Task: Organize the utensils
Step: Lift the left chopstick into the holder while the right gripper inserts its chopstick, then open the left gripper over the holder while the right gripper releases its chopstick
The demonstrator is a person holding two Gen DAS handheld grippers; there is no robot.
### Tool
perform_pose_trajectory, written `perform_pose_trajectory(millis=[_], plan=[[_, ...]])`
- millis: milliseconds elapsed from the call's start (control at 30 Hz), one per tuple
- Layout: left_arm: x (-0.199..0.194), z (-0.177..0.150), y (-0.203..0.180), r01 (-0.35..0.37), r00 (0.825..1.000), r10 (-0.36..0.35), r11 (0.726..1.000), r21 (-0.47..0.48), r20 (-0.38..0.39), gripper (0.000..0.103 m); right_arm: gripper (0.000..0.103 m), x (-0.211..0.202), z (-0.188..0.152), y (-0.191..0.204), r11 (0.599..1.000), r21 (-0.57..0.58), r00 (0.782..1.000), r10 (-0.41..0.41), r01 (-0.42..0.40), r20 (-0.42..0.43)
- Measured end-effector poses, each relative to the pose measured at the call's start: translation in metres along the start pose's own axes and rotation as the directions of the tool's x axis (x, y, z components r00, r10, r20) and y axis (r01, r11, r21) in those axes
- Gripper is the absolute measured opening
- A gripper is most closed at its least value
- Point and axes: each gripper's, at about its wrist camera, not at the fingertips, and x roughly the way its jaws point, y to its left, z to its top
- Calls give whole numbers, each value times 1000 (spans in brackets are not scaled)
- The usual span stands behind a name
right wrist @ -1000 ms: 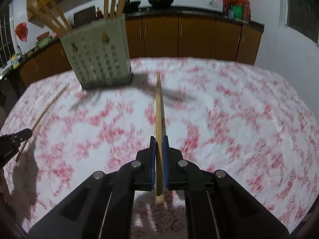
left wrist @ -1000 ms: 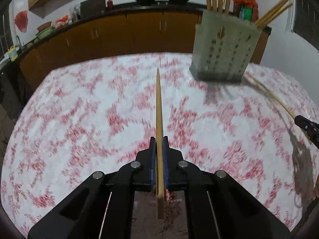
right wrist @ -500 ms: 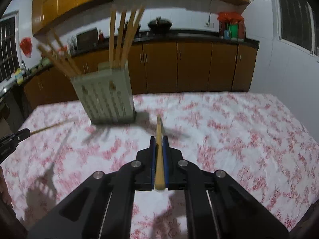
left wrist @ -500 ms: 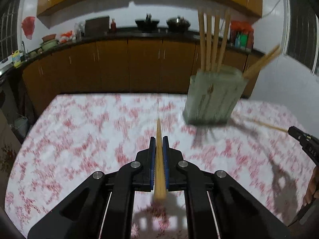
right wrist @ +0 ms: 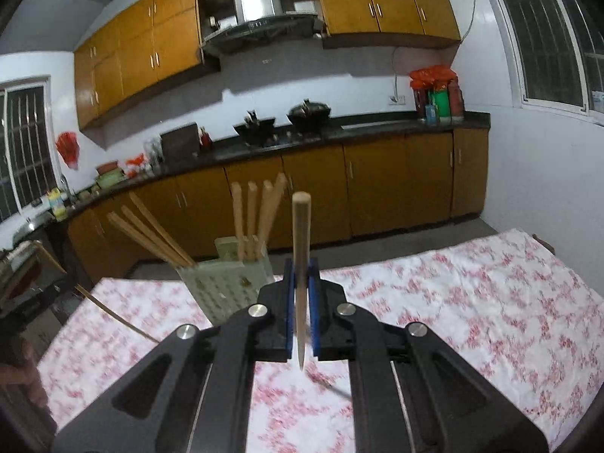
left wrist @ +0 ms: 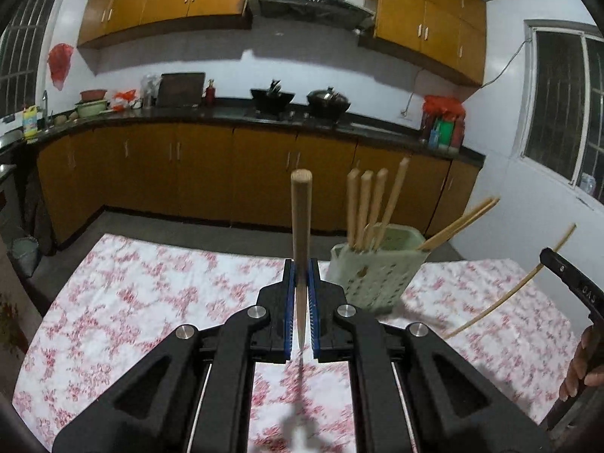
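My left gripper (left wrist: 301,270) is shut on a wooden chopstick (left wrist: 301,226) that stands upright, thick end up. My right gripper (right wrist: 301,270) is shut on another wooden chopstick (right wrist: 301,249), also upright. A pale green perforated utensil holder (left wrist: 372,273) with several chopsticks (left wrist: 368,207) in it stands on the table just right of the left gripper; in the right wrist view the holder (right wrist: 222,283) is left of the gripper. The right gripper (left wrist: 573,290) with its chopstick (left wrist: 517,287) shows at the right edge of the left wrist view.
The table carries a white cloth with red flowers (left wrist: 132,302). Behind it run brown kitchen cabinets (left wrist: 196,177) and a dark counter with pots (left wrist: 326,100). A window (right wrist: 547,30) is on the right wall.
Both grippers have lifted and tilted up, so each chopstick went from lying forward over the table to standing upright. The holder now sits lower and closer in both views.
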Motion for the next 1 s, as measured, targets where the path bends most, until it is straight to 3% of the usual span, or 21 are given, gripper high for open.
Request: perform_pose_trajectory(millis=[233,433,600,1000], plan=[[-17,31,-24,77,994,-78,997,12,82,7,8,-25,38,15,996,-7,992,85,-85,92],[-29,61,-48,138,973,-138,990,14,187,7,8,-34,68,36,992,-37,976,128,-123,177],[-26,78,-63,136,956,-139,990,29,259,7,8,-24,85,48,990,-49,966,137,-130,218],[19,79,-64,110,965,-114,993,28,238,7,8,35,88,63,992,-64,972,116,-105,205]])
